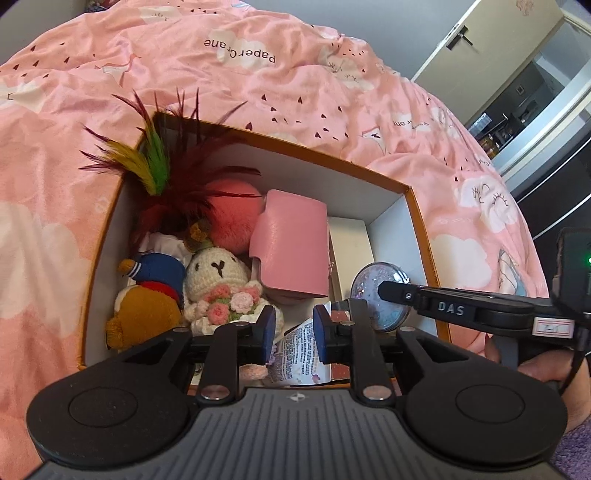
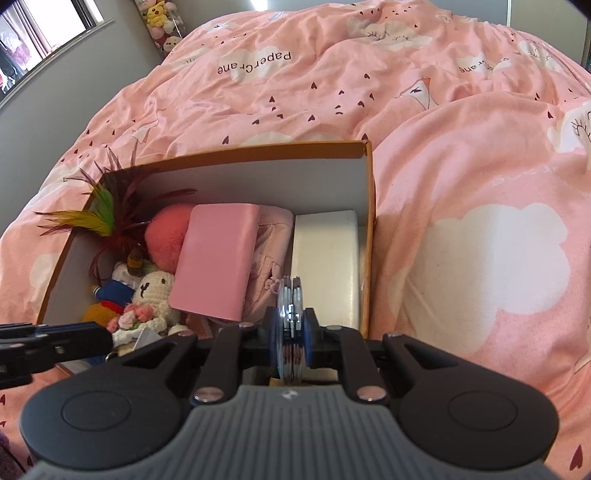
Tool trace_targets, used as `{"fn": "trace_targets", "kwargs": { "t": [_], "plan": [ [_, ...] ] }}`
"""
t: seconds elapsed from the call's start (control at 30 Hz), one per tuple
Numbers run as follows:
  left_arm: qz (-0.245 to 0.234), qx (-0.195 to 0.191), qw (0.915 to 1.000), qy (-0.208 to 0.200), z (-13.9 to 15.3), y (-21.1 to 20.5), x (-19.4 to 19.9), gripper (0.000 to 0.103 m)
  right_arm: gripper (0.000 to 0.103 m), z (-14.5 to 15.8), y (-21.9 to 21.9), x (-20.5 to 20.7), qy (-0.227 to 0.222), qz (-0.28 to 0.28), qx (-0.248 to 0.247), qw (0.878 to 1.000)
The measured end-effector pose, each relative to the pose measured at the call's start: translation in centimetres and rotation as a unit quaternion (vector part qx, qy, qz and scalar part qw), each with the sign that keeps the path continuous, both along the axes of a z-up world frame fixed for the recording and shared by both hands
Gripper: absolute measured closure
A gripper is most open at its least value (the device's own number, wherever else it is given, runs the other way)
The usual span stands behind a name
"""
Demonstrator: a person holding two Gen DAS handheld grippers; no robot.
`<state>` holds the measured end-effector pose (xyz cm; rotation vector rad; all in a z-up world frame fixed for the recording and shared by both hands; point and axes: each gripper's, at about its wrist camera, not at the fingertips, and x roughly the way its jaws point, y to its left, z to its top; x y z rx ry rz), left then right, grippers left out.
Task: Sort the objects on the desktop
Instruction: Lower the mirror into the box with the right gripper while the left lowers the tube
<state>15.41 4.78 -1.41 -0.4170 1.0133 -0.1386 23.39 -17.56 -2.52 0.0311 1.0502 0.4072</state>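
An orange cardboard box [image 1: 417,221] [image 2: 258,149] sits on the bed. Inside it lie a feather toy [image 1: 155,166], a pink pompom [image 1: 229,210], a pink wallet [image 1: 291,243] [image 2: 218,258], a crochet bunny [image 1: 218,273] [image 2: 151,288], a brown duck plush [image 1: 147,306] and a white case [image 2: 325,258]. My left gripper [image 1: 293,332] hovers over the box's near edge, open. A printed paper tag [image 1: 295,354] shows in the gap, and the pads do not press on it. My right gripper [image 2: 291,332] is shut on a round glitter disc [image 1: 369,291] [image 2: 291,306], held edge-on above the box's near right corner.
A rumpled pink duvet [image 2: 461,184] surrounds the box on every side. A wardrobe door [image 1: 480,40] and a dark doorway [image 1: 535,110] lie at the far right. A window [image 2: 37,40] and a stack of plush toys [image 2: 162,22] are at the far left.
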Motion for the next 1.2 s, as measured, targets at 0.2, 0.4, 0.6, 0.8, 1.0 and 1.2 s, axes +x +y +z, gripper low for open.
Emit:
{"fn": "trace_targets", "kwargs": {
  "t": [0.2,0.4,0.6,0.8,1.0,1.2],
  "plan": [
    [0.01,-0.004,0.9999,0.002,-0.2,0.8,-0.4,0.078,0.085,0.0,0.9,-0.1,-0.008,0.009,-0.046,0.999],
    [0.014,-0.011,0.9998,0.0,-0.2,1.1,-0.7,0.078,0.086,0.7,0.7,-0.4,-0.019,0.012,-0.077,0.997],
    [0.018,-0.011,0.9998,-0.003,-0.1,1.3,-0.9,0.076,0.084,1.8,1.1,-1.4,-0.053,0.017,-0.112,0.992],
    [0.011,0.005,0.9998,-0.015,0.2,0.9,-1.2,0.076,0.084,2.8,0.8,-2.2,-0.062,0.02,-0.104,0.992],
    [0.009,0.076,0.9956,-0.055,1.8,-0.6,-2.1,0.069,0.069,4.6,0.5,-4.9,-0.095,0.013,-0.074,0.993],
    [0.004,0.142,0.9845,-0.103,3.4,-2.2,-3.4,0.05,0.065,6.2,0.4,-8.2,-0.146,-0.006,-0.046,0.988]
  ]
}}
